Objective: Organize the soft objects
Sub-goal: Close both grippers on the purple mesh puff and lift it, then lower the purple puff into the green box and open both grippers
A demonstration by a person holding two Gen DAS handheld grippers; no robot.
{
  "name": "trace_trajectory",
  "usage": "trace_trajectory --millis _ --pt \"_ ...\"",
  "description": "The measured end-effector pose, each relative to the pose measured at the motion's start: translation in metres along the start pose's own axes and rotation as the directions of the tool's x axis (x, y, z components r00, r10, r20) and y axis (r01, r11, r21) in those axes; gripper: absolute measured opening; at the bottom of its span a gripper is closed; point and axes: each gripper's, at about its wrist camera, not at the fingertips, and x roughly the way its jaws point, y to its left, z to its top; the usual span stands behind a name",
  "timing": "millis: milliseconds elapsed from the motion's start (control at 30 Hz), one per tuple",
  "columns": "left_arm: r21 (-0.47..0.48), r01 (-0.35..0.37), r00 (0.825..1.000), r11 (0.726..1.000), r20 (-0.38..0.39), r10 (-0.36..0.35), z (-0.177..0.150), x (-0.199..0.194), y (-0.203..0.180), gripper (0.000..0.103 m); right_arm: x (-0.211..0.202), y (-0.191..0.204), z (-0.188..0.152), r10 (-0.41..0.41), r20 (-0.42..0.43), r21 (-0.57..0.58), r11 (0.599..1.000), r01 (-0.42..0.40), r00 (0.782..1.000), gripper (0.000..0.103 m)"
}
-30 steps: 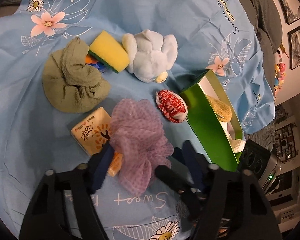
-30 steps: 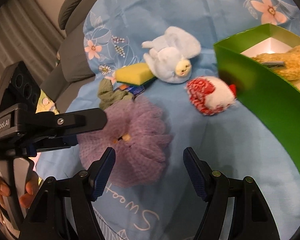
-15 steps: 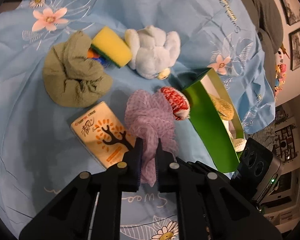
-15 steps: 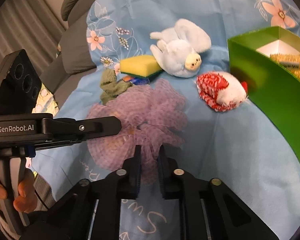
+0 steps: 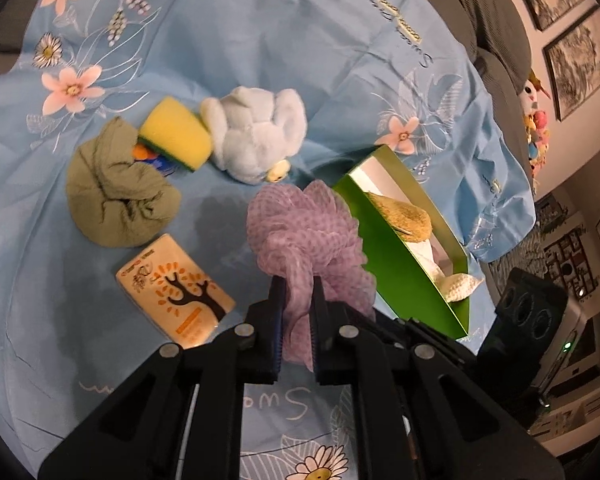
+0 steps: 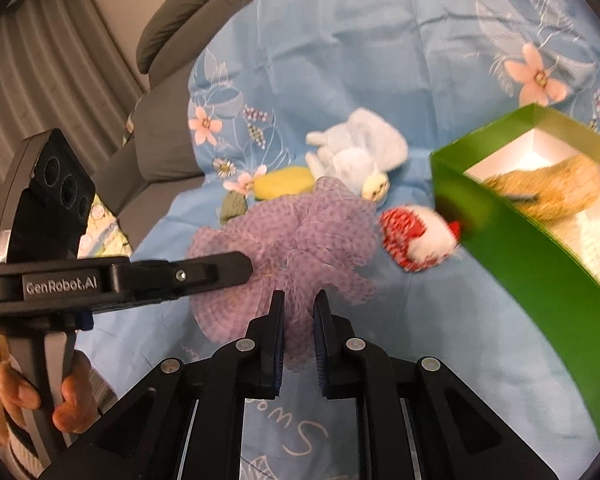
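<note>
We're pinching the purple bath pouf with both tools. The left hand-held gripper, at lower center of its frame, is pressing its fingers together on a fold of mesh. The right hand-held gripper is doing the same on the pouf at center of its frame, with the left tool's finger reaching in from the left edge.

The pouf is sitting center frame in the left view, just beside the green box, which is holding a tan item and a white knit item. In the right view the box is filling the right side, with the red-and-white toy right next to its near wall.

Lying on the blue sheet in the left view:
- yellow sponge, upper left, touching the green cloth
- pale blue plush, just right of the sponge
- tissue pack, lower left
</note>
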Motion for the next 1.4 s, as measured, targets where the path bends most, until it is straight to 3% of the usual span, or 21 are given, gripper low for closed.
trace_trajectory --millis 367,800,967,1167,1267,1400 --pt "0.155 -0.021 0.998 0.988 0.065 0.011 0.001 0.004 -0.066 0.007 -0.054 -0.013 0.008 -0.068 0.143 0.001 0.998 0.069 0.987 0.014" --pt "0.338 0.0 0.999 0.941 0.044 -0.016 0.01 0.05 -0.161 0.008 -0.131 -0.07 0.016 -0.184 0.292 0.133 0.98 0.151 0.938 0.014" --pt "0.409 0.008 1.0 0.912 0.003 -0.011 0.015 0.081 -0.199 0.008 -0.146 -0.097 0.017 -0.247 0.302 0.213 0.959 0.188 0.921 0.014" --pt "0.459 -0.028 0.996 0.888 -0.058 0.061 0.013 0.126 -0.22 0.012 -0.139 -0.125 0.016 -0.372 0.218 0.276 0.91 0.308 0.902 0.015" --pt "0.486 -0.083 0.99 0.87 -0.06 0.129 0.011 0.144 -0.225 0.026 -0.129 -0.137 0.015 -0.391 0.166 0.294 0.896 0.333 0.905 0.015" --pt "0.502 -0.152 0.976 0.851 -0.06 0.21 0.011 0.163 -0.221 0.069 -0.121 -0.144 0.012 -0.464 0.104 0.289 0.86 0.419 0.88 0.026"
